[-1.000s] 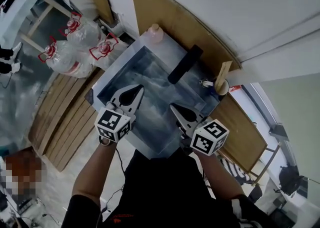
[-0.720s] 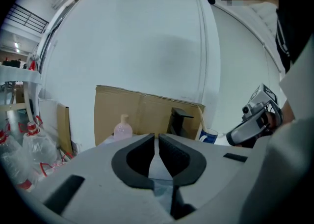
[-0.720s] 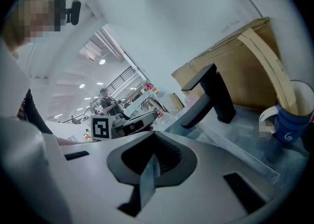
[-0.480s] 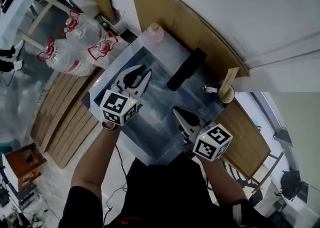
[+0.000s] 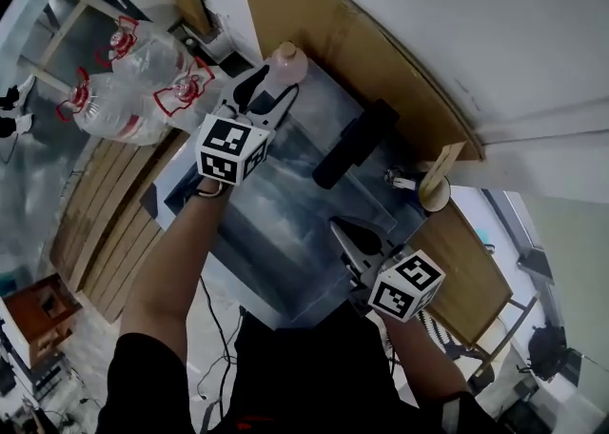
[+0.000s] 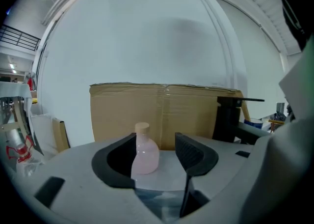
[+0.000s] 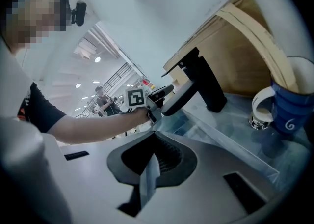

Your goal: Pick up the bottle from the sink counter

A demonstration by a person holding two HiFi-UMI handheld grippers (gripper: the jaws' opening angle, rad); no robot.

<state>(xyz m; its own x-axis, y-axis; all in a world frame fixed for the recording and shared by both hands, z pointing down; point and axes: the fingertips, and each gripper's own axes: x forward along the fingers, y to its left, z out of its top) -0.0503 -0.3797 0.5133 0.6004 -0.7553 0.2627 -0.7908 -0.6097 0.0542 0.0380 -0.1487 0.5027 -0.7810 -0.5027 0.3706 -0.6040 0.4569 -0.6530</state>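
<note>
Left gripper (image 5: 269, 88) nearer bottle (image 5: 290, 66) (jaws newly apart)

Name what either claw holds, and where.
Nothing is held. Left claw: jaws have just been opening, pink bottle at their tips, untouched. Right claw: shut, empty.

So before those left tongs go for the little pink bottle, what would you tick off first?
1. Left tongs open: ok; jaws apart, just been opening, pads touching nothing.
2. Small pink plastic bottle with beige cap standing upright: ok.
3. Bottle lined up with the gap: ok, though nearer the left jaw.
4. Bottle deep enough between the jaws to close: cannot tell.
5. Right tongs out of the way: ok; shut, empty, well apart from the bottle.
6. Tall black faucet clear of the path: ok; it stands off to the side.
</note>
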